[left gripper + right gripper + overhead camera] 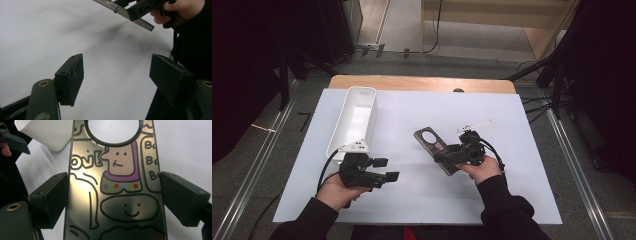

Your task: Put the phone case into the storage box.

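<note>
Two claws over white sheet (422,190), right claw (113,197) pinching phone case (115,195) edges, left claw (116,80) spread, clear of bin (354,117).

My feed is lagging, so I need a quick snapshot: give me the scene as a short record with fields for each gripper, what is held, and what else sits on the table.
right gripper: shut on the phone case, fingers on its two long edges
phone case: glossy, cartoon drawings, round camera hole at far end
left gripper: open, nothing between the fingers, above the white sheet
white bin: long, at the left of the sheet, beyond the left gripper
clear stick: lies on the sheet beyond the case
white sheet: covers the table
</note>
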Available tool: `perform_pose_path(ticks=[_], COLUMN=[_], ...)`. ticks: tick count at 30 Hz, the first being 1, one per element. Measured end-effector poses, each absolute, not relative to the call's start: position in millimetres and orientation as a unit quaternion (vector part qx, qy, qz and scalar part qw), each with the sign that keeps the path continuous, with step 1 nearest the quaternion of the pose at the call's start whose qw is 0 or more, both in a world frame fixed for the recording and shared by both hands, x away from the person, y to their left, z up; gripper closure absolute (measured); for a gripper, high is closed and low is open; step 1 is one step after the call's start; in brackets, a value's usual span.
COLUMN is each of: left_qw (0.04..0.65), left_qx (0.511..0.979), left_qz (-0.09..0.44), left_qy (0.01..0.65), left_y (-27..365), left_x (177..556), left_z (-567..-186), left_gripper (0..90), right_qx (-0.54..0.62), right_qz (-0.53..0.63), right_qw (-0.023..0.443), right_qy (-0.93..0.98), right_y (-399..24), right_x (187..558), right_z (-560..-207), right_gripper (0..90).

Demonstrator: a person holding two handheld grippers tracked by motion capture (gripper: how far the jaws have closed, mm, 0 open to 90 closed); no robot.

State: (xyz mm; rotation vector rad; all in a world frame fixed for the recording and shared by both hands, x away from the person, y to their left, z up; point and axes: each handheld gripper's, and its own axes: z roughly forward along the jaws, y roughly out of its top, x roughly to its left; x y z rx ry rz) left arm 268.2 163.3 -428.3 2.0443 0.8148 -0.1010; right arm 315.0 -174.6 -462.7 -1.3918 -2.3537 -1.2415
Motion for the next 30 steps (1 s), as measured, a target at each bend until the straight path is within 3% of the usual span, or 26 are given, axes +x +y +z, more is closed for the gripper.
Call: perform_pose_path(ticks=[9,11,30], left_qw=[0.448,0.449,0.451], left_qx=[0.838,0.837,0.832], left_qz=[-0.043,-0.042,-0.056], left_qy=[0.309,0.308,0.319], left_y=[141.8,139.7,124.8], left_x=[268.6,269.5,295.1], left_z=[-433.5,-433.7,-431.1], left_gripper=[27.4,31.0,28.7], right_qx=[-0.459,-0.460,-0.465], right_qz=[-0.418,-0.417,-0.415], right_qw=[0.065,0.065,0.058], right_qy=[-0.781,-0.781,-0.780], right_y=[-177.5,-177.6,-178.9], right_x=[313.6,313.3,313.8], right_z=[-461.3,-461.3,-464.1], right_gripper=[11.0,11.0,11.0])
